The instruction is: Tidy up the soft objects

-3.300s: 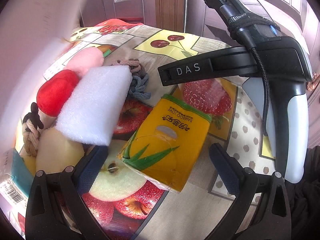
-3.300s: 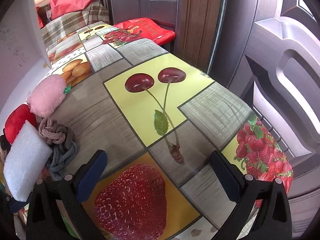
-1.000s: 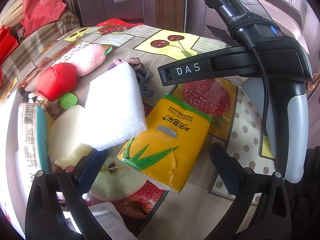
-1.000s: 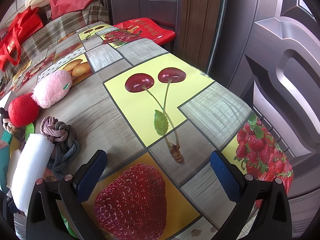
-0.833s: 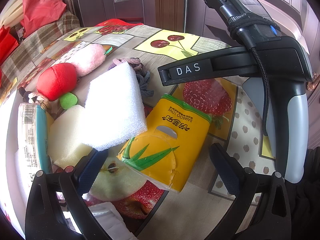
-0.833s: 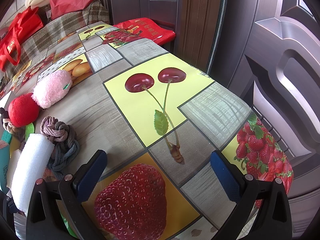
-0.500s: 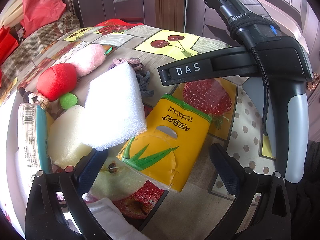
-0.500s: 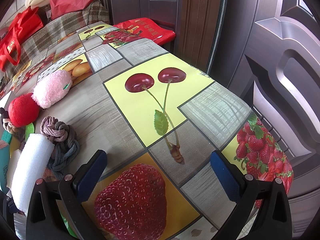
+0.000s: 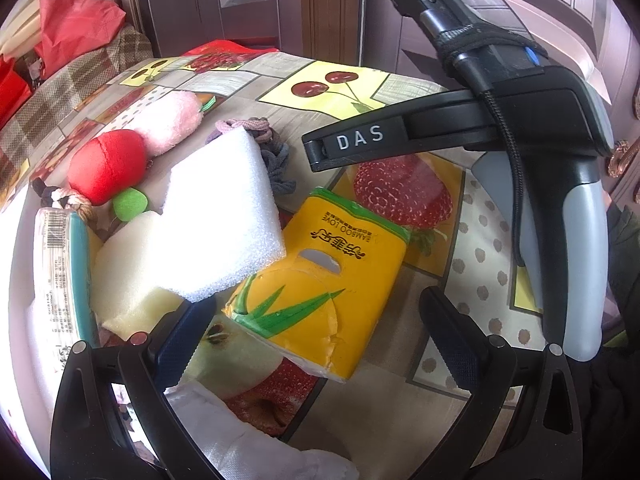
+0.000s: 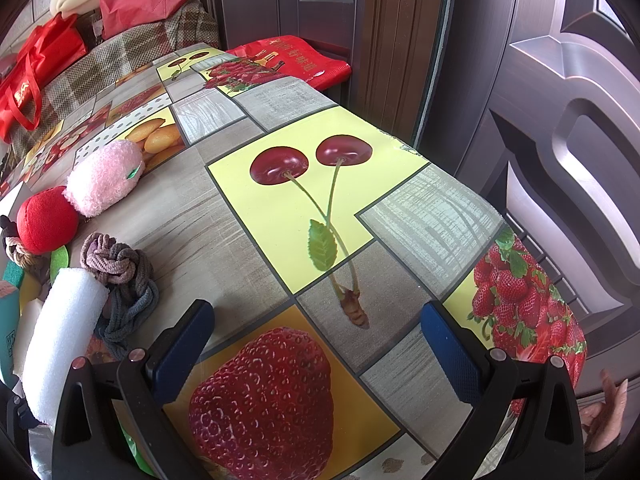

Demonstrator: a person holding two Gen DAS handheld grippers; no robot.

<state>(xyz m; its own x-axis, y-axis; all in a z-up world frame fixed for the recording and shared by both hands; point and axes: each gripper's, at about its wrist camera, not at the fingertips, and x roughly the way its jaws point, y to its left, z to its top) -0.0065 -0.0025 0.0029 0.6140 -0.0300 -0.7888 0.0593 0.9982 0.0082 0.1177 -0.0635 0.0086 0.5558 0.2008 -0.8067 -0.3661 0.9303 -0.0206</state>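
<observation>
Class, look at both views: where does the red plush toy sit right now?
The red plush toy lies at the left of both views, touching the pink plush toy behind it, with a knotted rope on its near side.

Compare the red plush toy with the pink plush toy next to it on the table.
The red plush toy is smooth-surfaced and round; the pink plush toy is fluffy and more elongated. The red one lies nearer the camera, the pink one farther back. Both rest on the fruit-print tablecloth, touching each other.

Tabletop (image 10: 224,216) covered in fruit-print oilcloth. Dark brown panelled doors (image 10: 560,128) behind and right. Plaid-covered sofa (image 10: 132,60) far left, red bags (image 10: 36,68) on it. Daylight, glossy reflections.
</observation>
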